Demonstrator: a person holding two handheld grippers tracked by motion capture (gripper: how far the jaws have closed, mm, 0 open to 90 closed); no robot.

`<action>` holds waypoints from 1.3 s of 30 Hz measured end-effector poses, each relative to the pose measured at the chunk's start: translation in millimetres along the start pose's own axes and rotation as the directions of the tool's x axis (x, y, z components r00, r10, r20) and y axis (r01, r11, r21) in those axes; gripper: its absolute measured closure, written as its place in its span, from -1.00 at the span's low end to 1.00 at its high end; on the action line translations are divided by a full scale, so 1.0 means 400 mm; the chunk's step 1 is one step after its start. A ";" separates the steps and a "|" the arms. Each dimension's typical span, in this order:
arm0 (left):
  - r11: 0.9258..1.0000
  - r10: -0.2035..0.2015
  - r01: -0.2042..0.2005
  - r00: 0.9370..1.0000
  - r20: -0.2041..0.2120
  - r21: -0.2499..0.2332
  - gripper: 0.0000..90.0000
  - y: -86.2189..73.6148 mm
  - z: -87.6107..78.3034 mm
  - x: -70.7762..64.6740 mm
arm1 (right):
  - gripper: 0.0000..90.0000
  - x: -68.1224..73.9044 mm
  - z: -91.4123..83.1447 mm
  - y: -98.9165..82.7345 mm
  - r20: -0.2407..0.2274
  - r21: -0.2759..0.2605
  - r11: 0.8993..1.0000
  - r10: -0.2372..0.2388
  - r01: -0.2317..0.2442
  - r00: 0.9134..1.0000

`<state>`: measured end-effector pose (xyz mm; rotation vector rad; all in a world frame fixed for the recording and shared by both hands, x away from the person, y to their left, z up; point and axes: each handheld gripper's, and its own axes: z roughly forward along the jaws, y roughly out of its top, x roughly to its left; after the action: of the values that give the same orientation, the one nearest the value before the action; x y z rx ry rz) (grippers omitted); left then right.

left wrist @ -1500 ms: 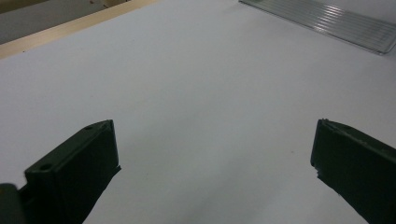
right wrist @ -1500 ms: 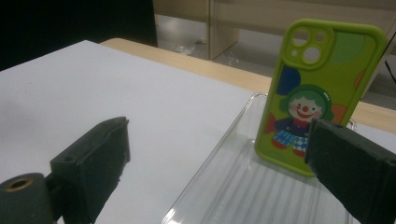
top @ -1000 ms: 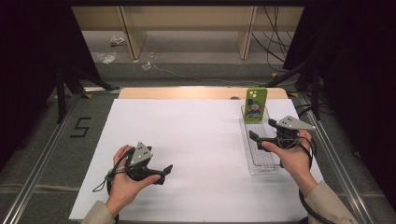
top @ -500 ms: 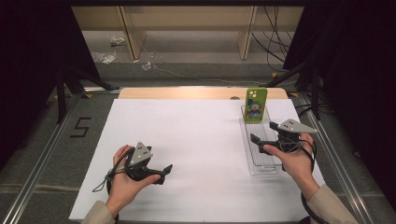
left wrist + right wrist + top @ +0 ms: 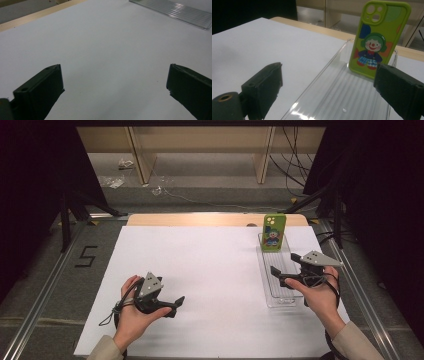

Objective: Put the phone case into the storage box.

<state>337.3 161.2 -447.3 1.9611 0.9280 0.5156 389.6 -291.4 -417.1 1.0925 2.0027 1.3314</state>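
Over tray (image 5: 278,292): right claw (image 5: 328,87) wide, empty.

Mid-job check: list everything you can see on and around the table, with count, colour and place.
phone case: 1, green with clown picture, upright at tray's far end
tray: 1, clear plastic, table's right side
sheet: 1, white, covering the table
table edge: 1, light wood, far side
floor mark "5": 1, black, left of table
left tongs: 1, black, open, low over the sheet
right tongs: 1, black, open, over the tray's near half
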 end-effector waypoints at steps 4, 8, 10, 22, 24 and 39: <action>1.000 -0.001 0.001 1.000 -0.001 -0.001 -0.99 0.000 0.000 0.000 | -0.79 -0.001 -0.005 -0.005 0.001 0.001 1.000 0.002 -0.002 1.000; 1.000 -0.001 0.001 1.000 -0.003 -0.002 -0.99 0.001 -0.001 0.001 | -0.78 -0.001 -0.007 -0.007 0.001 0.002 1.000 0.001 -0.001 1.000; 1.000 -0.001 0.001 1.000 -0.003 -0.004 -0.99 0.001 -0.001 0.001 | -0.78 -0.001 -0.008 -0.008 0.003 0.003 1.000 0.002 -0.002 1.000; 1.000 -0.002 0.002 1.000 -0.002 -0.002 -0.99 0.001 0.000 0.002 | -0.78 0.001 -0.009 -0.013 -0.002 0.003 1.000 -0.004 0.004 1.000; 1.000 -0.001 0.001 1.000 -0.002 -0.002 -0.99 0.001 0.001 0.002 | -0.78 0.002 -0.009 -0.013 -0.004 0.001 1.000 -0.006 0.006 1.000; 1.000 -0.002 0.002 1.000 -0.003 0.000 -1.00 0.000 0.004 0.004 | -0.78 0.004 -0.007 -0.015 -0.012 0.001 1.000 -0.002 0.002 1.000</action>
<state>339.4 161.3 -448.1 1.9598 0.9323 0.5171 384.5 -292.8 -421.6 1.0850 2.0129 1.3387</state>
